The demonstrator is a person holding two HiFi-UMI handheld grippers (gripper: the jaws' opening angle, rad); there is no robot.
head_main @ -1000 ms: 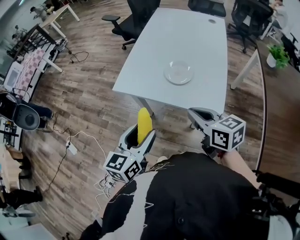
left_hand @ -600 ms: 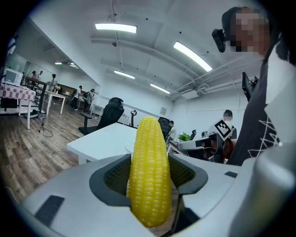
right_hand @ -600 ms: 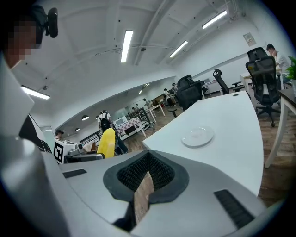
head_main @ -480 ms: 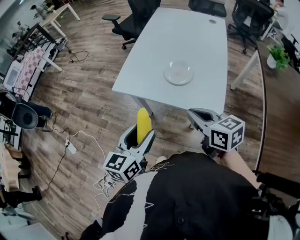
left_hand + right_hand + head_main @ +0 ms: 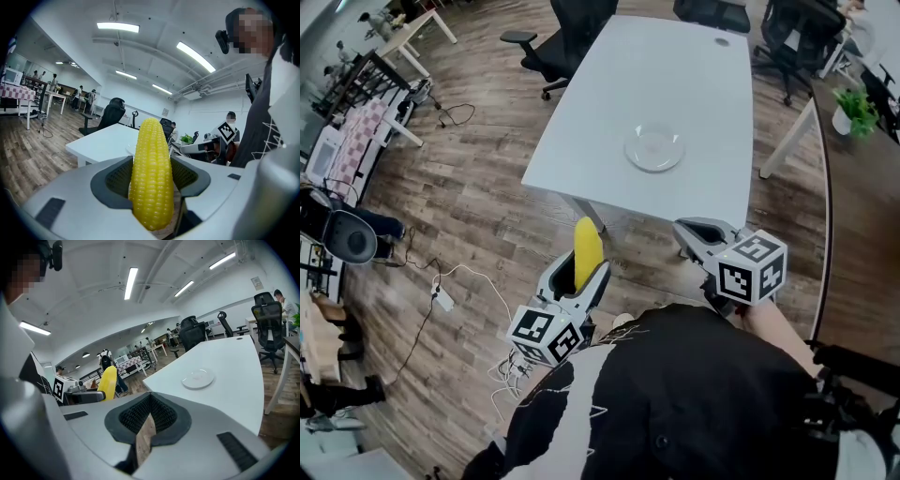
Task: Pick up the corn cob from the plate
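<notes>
At the left of the head view, the left gripper (image 5: 578,272) is held low over the wooden floor (image 5: 469,206), close in front of the person's dark top (image 5: 675,394) and well short of the table. Its two jaws pinch the one corn cob (image 5: 588,246) by its lower part, and most of the yellow cob juts out past their tips. Farther on, the single white table (image 5: 694,75) carries one clear plate (image 5: 654,148), well apart from the cob. Three black office chairs (image 5: 567,33) stand round the table's far end. To the right, the right gripper (image 5: 694,228) is held about level with the left one. Its two jaws are pressed together with nothing between them.
</notes>
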